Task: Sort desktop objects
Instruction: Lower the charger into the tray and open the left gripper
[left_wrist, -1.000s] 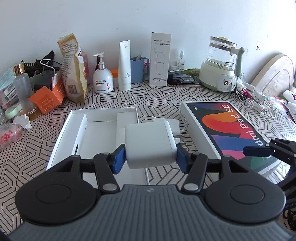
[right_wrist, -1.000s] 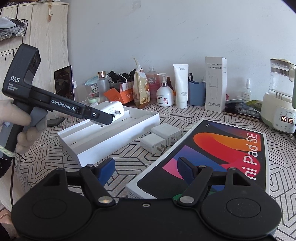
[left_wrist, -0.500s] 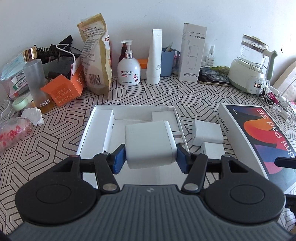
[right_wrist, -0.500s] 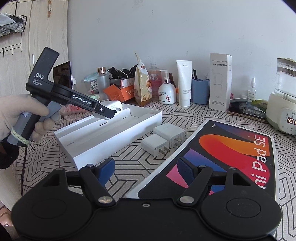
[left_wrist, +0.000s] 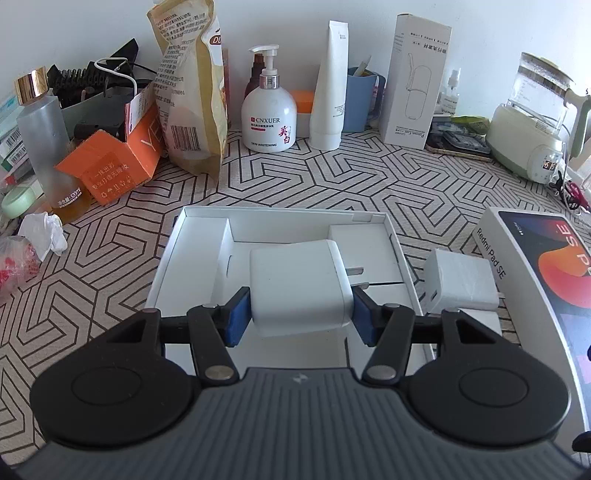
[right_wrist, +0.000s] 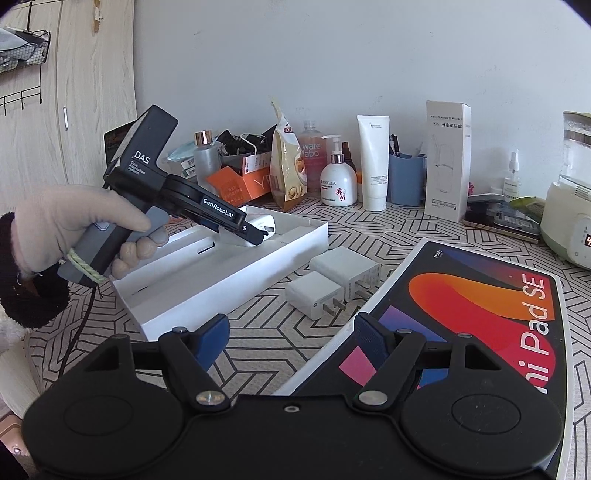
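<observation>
One charger (left_wrist: 299, 291) in left gripper (left_wrist: 299, 314) now over white tray (left_wrist: 192, 236).

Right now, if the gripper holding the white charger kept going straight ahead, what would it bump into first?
Probably the open white cardboard tray: the left gripper tilts down over it, clamping the white plug-in charger. The charger would likely touch the tray floor first, though depth is unclear.

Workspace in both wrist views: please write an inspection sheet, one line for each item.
Surface: table with geometric patterned cover.
Job's things: white charger held over open white tray box; two more chargers beside it; tablet box.
Clutter: snack bag, lotion bottle, orange carton, kettle.
Grippers: left tongs shut on charger; right tongs open, empty.
Cables: white cable at back left.
Surroundings: white wall, wooden cabinet.
</observation>
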